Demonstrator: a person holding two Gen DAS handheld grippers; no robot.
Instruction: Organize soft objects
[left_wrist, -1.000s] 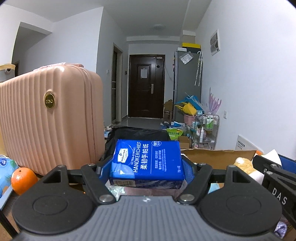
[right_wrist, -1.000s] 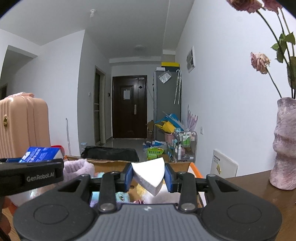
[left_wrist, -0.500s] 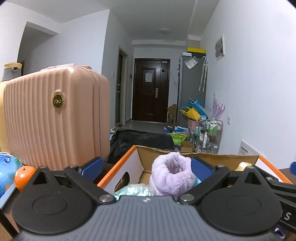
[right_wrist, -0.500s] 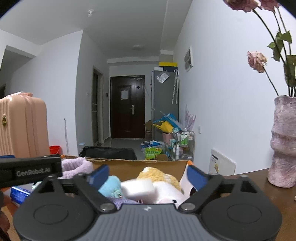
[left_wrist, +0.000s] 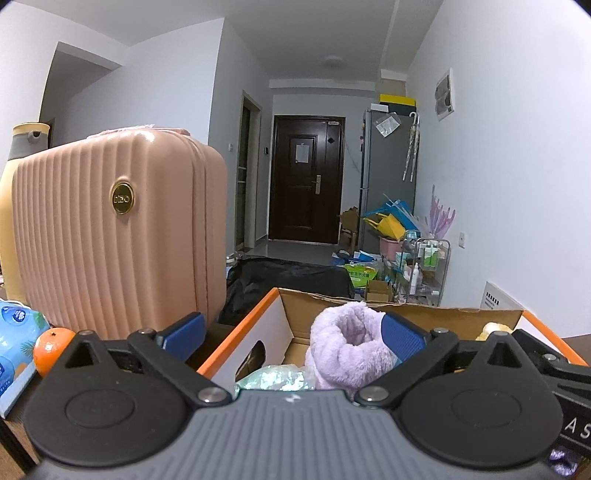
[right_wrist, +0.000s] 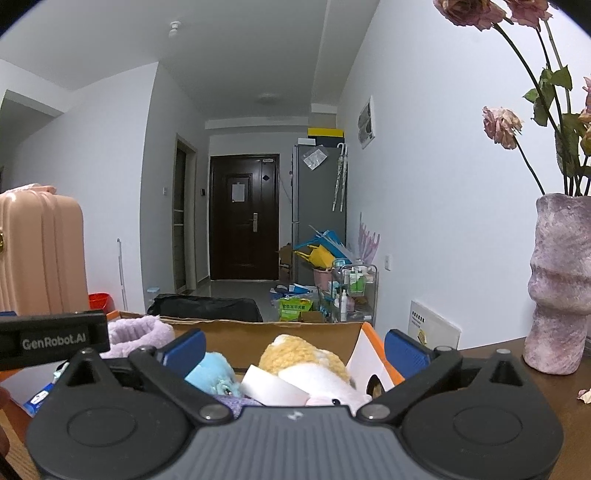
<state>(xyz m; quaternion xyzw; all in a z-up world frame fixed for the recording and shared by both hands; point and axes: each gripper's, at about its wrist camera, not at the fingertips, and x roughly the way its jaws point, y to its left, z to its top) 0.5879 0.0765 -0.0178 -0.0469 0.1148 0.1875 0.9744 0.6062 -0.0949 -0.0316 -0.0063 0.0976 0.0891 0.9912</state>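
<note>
Cardboard box (right_wrist: 258, 334) of soft toys (right_wrist: 306, 363)

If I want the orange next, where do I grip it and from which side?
Grip the orange across its middle with the left gripper, probably coming from above: it is round, with a blue pack close on one side and the pink suitcase just behind.

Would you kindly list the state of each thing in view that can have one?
Left gripper: open, holding nothing.
Right gripper: jaws opening, nothing between the pads.
Box: open on top, soft things inside.
Purple sock: rolled, in the box.
White sponge: lying loose in the box.
Suitcase: upright, closed.
Door: shut.
Vase: upright, holding wilted roses.
</note>
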